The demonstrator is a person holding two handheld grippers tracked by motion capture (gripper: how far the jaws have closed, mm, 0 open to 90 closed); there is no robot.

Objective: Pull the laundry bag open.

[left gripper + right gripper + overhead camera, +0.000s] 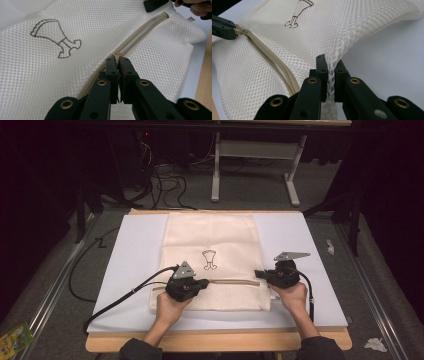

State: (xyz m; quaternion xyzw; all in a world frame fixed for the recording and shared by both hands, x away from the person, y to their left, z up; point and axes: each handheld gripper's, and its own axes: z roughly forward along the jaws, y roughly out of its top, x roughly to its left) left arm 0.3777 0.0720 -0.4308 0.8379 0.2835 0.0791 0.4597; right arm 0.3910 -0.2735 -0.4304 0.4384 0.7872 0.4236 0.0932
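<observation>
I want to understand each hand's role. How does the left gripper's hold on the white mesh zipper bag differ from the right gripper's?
The left gripper pinches the beige zipper pull partway along the beige zipper; the right gripper pinches bunched mesh at the edge of the white mesh zipper bag, beside the zipper's end. Both are shut.

One mesh bag with one zipper, two grippers, left and right, one table.
</observation>
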